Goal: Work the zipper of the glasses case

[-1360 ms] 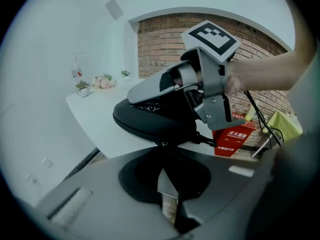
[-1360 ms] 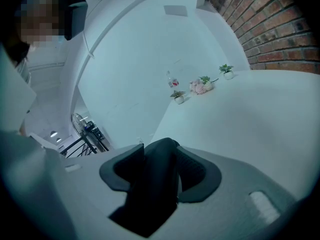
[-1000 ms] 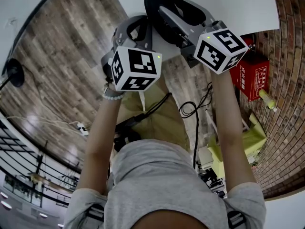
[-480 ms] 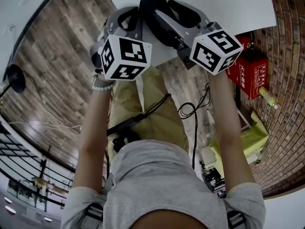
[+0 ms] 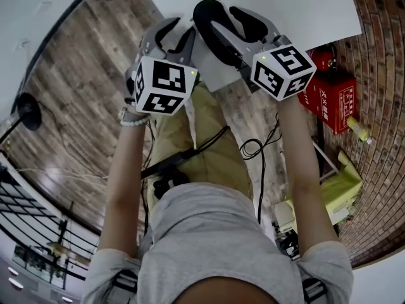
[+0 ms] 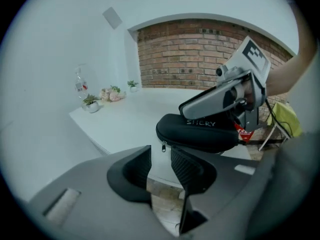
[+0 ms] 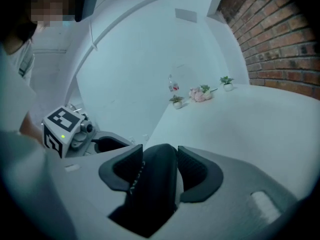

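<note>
A black glasses case (image 6: pixel 200 131) hangs over the front edge of the white table (image 6: pixel 125 119), and my right gripper (image 7: pixel 159 156) is shut on its body (image 7: pixel 152 184). In the head view the case (image 5: pixel 212 24) sits between both grippers. My left gripper (image 6: pixel 161 156) is at the case's left end with its jaws opening. The small zipper pull (image 6: pixel 163 146) hangs just ahead of the gap, and neither pad presses on it. The zipper line runs along the case's lower seam. The right gripper (image 6: pixel 235 91) shows above the case in the left gripper view.
Small potted plants (image 6: pixel 90 104), flowers (image 6: pixel 111 94) and a clear bottle (image 6: pixel 80 81) stand at the table's far end. A brick wall (image 6: pixel 200 54) rises behind. On the wooden floor lie a red box (image 5: pixel 332 97), black cables (image 5: pixel 253 147) and a yellow-green object (image 5: pixel 342 189).
My left gripper has shifted left and a little away from me, and its marker cube has turned. My right gripper with the case has stayed almost in place.
</note>
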The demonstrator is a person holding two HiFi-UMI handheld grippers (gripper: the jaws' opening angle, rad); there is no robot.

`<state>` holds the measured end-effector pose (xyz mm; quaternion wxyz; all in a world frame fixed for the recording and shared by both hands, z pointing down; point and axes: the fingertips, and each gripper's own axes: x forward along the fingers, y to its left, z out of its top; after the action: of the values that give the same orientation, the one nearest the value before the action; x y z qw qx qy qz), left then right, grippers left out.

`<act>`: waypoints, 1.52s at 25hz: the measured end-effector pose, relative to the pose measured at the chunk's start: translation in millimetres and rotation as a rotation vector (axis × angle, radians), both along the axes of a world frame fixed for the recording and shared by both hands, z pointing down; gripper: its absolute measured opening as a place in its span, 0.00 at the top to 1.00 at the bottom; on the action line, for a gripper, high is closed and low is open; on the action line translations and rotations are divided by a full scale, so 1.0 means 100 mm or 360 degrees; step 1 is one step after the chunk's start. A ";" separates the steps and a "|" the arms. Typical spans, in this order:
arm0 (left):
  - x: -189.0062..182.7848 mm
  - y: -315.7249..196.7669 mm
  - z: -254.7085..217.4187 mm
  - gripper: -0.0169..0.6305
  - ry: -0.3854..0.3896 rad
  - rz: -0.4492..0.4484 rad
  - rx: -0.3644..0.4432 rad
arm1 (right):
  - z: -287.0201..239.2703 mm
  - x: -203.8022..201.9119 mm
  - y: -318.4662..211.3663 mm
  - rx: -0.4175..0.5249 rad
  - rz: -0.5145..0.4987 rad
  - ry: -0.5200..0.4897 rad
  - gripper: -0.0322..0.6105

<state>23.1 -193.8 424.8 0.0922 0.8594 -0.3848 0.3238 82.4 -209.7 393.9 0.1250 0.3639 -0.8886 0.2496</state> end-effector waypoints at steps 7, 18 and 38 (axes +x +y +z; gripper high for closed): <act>-0.27 0.06 -0.79 0.95 0.0225 -0.0049 0.0178 | -0.52 0.17 0.04 0.0224 0.0232 0.0144 0.95; -0.50 0.23 -2.01 0.95 0.0458 0.0032 0.0491 | -1.39 0.19 0.44 0.0463 0.0399 0.0189 0.96; -0.69 0.39 -2.30 0.95 0.0512 0.0049 0.0558 | -1.87 0.21 0.68 0.0590 0.0452 0.0262 0.96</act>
<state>-45.6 -155.2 194.5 -0.0032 0.9086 -0.4023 0.1122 103.2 -141.9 207.1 0.0918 0.5210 -0.8460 0.0667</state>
